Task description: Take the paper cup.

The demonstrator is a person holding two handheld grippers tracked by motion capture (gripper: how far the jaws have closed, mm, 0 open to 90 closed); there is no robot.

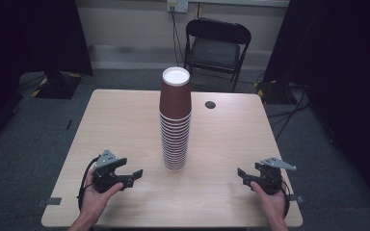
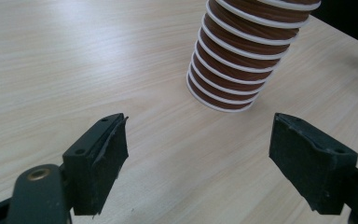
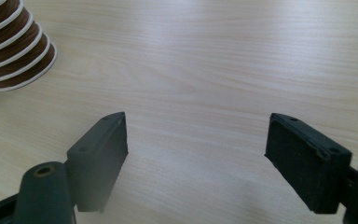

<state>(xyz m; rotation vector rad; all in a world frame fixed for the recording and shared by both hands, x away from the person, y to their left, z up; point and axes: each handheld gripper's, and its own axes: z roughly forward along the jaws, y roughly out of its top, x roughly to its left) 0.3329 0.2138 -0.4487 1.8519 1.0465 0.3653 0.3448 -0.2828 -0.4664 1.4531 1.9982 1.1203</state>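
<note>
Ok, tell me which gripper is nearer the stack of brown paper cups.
The left. The left gripper sits just beside the stack of brown paper cups, at its base on the left. The right gripper is farther off to the right, bare table between them.

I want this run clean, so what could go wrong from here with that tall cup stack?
The cup stack is tall and narrow, so a sideways nudge from the left gripper or right gripper could topple it. The nested cups may stick, so lifting one could drag others up. Both grippers stand open and apart from it, with nothing steadying it.
</note>
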